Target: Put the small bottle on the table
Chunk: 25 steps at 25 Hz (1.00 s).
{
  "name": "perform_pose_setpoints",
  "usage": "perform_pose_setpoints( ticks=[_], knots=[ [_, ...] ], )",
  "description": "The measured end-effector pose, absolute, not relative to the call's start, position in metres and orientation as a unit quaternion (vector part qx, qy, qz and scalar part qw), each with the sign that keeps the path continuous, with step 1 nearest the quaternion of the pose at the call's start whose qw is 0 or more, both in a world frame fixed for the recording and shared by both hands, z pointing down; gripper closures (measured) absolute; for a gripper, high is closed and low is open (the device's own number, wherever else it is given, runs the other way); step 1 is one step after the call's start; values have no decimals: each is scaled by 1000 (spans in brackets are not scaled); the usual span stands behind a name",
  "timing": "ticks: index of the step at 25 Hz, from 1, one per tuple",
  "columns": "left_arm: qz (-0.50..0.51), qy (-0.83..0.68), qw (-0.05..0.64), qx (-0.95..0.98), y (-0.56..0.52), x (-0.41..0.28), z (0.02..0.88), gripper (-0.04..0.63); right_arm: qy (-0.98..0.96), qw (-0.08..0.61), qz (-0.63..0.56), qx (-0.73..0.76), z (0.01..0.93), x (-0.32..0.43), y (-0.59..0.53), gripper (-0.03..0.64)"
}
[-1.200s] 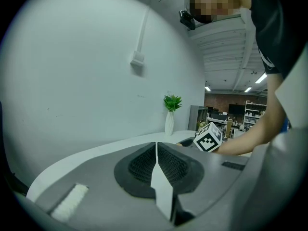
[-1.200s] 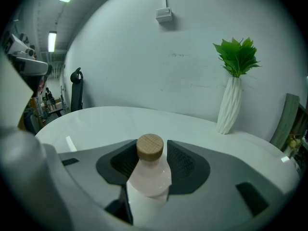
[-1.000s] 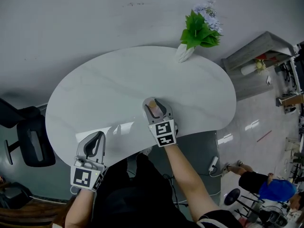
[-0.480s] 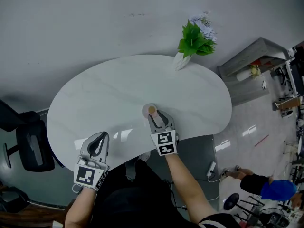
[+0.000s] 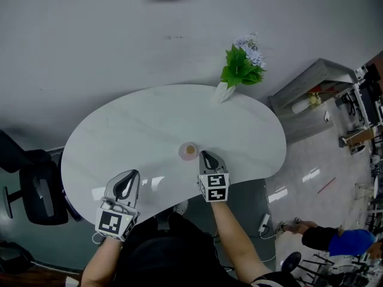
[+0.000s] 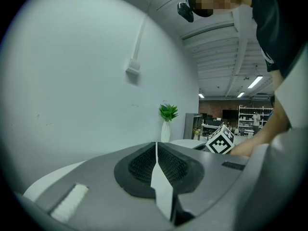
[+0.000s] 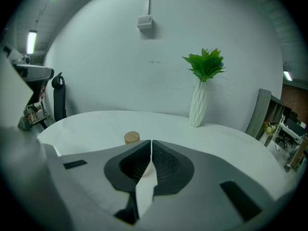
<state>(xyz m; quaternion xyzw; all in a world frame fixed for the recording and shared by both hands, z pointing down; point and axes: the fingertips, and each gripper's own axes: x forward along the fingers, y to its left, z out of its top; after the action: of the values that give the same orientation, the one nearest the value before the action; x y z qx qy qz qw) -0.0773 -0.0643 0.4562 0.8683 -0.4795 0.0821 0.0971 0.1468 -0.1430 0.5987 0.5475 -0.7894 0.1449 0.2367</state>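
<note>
Small bottle (image 5: pixel 190 150) upright on the bench (image 5: pixel 119 130), a little near of centre, pale body under a round wooden cap. Free of both grippers, touched by nothing.

Just right of it and slightly nearer, the right gripper (image 5: pixel 205 155), tips pointing far and a shade left, close to the bottle but apart from it. In the right gripper view, fingers (image 7: pixel 137 163) clenched, dark ribbed pads meeting along a thin seam, nothing between them. Only just closed from wide apart. Beyond the tips in that view, the bottle's cap, slightly left of the seam.

Left gripper (image 5: pixel 130 174) over the near left edge of the bench, well apart from the bottle, pointing far. In the left gripper view, fingers (image 6: pixel 139 165) likewise clenched on nothing, pads together along one line. To the right in that view, the marker cube of the right gripper.

At the far right rim of the bench, a white ribbed vase (image 5: pixel 224 92) holding green leaves and pale flowers (image 5: pixel 242 64), upright and well apart from the bottle. White bench top with faint veining.

Off the bench to the left, a dark chair (image 5: pixel 36 190) on the floor. To the right, a grey cabinet (image 5: pixel 311 82). Nearer and further right, a person in blue (image 5: pixel 335 242) low by the floor. On the far side a pale wall, with a small white box (image 7: pixel 145 21) and a conduit running up from it.
</note>
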Motion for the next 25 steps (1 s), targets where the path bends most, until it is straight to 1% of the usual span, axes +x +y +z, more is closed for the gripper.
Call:
perform_pose_setpoints(
  ticks=[4, 10, 25],
  knots=[
    [73, -479, 89, 870, -67, -80, 449, 581, -784, 201, 169, 563, 580, 165, -147, 609],
    [57, -485, 81, 869, -71, -84, 436, 581, -786, 182, 146, 572, 537, 182, -158, 611],
    [24, -498, 62, 864, -77, -90, 405, 581, -819, 114, 72, 557, 417, 168, -171, 611]
  ],
)
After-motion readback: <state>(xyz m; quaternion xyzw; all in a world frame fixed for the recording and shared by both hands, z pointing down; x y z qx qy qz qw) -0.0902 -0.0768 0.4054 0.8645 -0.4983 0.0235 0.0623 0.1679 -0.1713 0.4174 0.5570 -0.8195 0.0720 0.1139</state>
